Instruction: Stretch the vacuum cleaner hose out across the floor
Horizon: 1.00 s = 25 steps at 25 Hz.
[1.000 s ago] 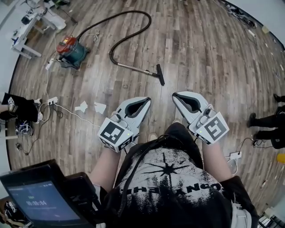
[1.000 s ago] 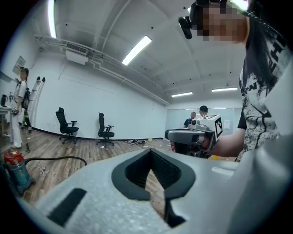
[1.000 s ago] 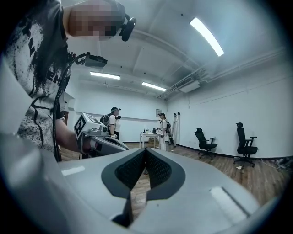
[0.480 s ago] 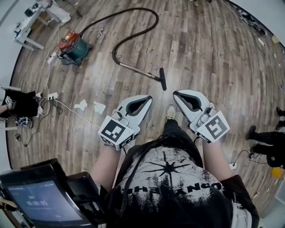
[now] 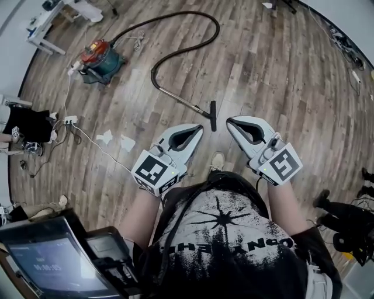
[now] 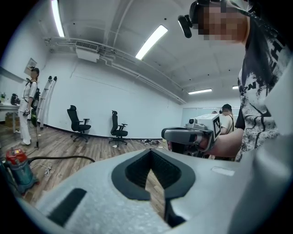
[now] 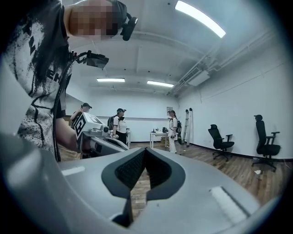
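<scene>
A red and teal vacuum cleaner (image 5: pixel 98 58) stands at the far left of the wooden floor. Its black hose (image 5: pixel 193 17) loops away and back to a metal wand that ends in a black floor nozzle (image 5: pixel 213 115). My left gripper (image 5: pixel 200 127) is shut and empty, just left of the nozzle and above the floor. My right gripper (image 5: pixel 229 121) is shut too, just right of the nozzle, holding nothing. The left gripper view shows the vacuum cleaner (image 6: pixel 17 167), a stretch of hose (image 6: pixel 59 158) and my own shut left gripper (image 6: pixel 150 152). In its own view my right gripper (image 7: pixel 145 151) is shut.
Crumpled white papers (image 5: pixel 117 140), a power strip with cables (image 5: pixel 69 121) and a black bag (image 5: pixel 29 125) lie at the left. A white table (image 5: pixel 44 23) stands at the far left. Someone's feet (image 5: pixel 327 201) are at the right. Office chairs (image 6: pixel 78 124) line the far wall.
The person has stepped forward, so the floor nozzle now lies right between and ahead of the two gripper tips. Both grippers stay shut and empty.
</scene>
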Each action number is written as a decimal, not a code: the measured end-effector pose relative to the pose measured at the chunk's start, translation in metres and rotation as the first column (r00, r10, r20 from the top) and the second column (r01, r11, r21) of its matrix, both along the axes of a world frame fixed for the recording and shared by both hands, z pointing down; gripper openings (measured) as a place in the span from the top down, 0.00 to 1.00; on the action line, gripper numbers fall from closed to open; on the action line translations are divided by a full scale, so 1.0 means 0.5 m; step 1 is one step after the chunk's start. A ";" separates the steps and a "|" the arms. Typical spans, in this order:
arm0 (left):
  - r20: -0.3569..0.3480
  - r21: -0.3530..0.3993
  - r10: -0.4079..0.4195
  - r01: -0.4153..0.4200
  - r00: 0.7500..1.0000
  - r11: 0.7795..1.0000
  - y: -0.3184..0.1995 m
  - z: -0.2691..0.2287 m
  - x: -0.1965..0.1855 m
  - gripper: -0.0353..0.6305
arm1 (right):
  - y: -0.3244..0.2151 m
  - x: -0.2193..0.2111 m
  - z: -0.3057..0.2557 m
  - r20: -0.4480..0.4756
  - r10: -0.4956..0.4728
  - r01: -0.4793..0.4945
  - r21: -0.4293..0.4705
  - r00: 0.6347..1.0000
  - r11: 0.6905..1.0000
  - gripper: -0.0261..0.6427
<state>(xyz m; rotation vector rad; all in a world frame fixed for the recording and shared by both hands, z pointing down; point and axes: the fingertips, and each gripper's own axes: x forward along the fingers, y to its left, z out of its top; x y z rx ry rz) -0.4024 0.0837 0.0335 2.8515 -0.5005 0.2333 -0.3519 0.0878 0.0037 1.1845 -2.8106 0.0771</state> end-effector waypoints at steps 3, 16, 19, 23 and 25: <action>-0.005 0.013 -0.031 0.031 1.000 0.999 -0.036 -0.002 0.047 0.95 | -0.035 0.036 0.008 -0.003 -0.043 0.043 -0.003 0.999 0.999 0.95; 0.031 0.012 -0.176 0.175 0.984 0.984 -0.112 0.024 0.054 0.94 | -0.134 0.042 0.027 0.036 -0.187 0.187 0.008 0.982 0.982 0.95; 0.025 0.004 -0.193 0.193 0.981 0.981 -0.149 0.021 0.043 0.95 | -0.173 0.028 0.029 0.035 -0.205 0.206 -0.006 0.978 0.979 0.95; 0.024 -0.022 -0.184 0.185 0.983 0.983 -0.208 0.041 0.019 0.95 | -0.243 0.008 0.033 0.031 -0.192 0.193 -0.009 0.981 0.981 0.95; 0.021 -0.025 -0.170 0.170 0.985 0.985 -0.240 0.054 0.004 0.95 | -0.278 -0.002 0.043 0.028 -0.169 0.169 -0.010 0.985 0.986 0.95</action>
